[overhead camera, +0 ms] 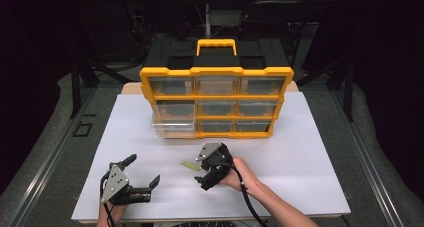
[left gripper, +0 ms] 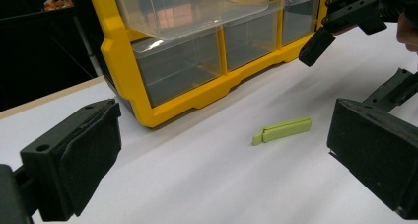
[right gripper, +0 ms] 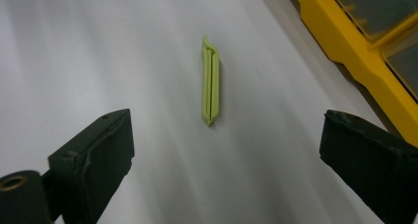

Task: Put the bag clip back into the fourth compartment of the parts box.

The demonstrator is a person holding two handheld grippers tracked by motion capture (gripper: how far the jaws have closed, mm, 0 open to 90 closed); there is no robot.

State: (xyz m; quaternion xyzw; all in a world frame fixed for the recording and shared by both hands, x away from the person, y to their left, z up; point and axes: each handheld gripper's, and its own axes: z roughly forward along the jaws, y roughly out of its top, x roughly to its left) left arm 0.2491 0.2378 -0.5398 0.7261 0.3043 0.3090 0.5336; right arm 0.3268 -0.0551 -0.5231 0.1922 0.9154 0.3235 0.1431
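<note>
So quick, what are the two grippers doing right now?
Left gripper: open, holding nothing.
Right gripper: open, holding nothing, the green clip lying ahead of it.

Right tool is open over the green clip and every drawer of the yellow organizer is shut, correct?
Not quite. The right tool is open over the green clip, but one drawer of the yellow organizer, bottom left, is pulled out; the high view shows it.

The drawer organizer [right gripper: 365,46] is cut off at the right gripper view's edge.

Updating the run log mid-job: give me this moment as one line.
left gripper: open, idle | right gripper: open over green clip | clip: flat on white board | organizer: one left drawer pulled out
</note>
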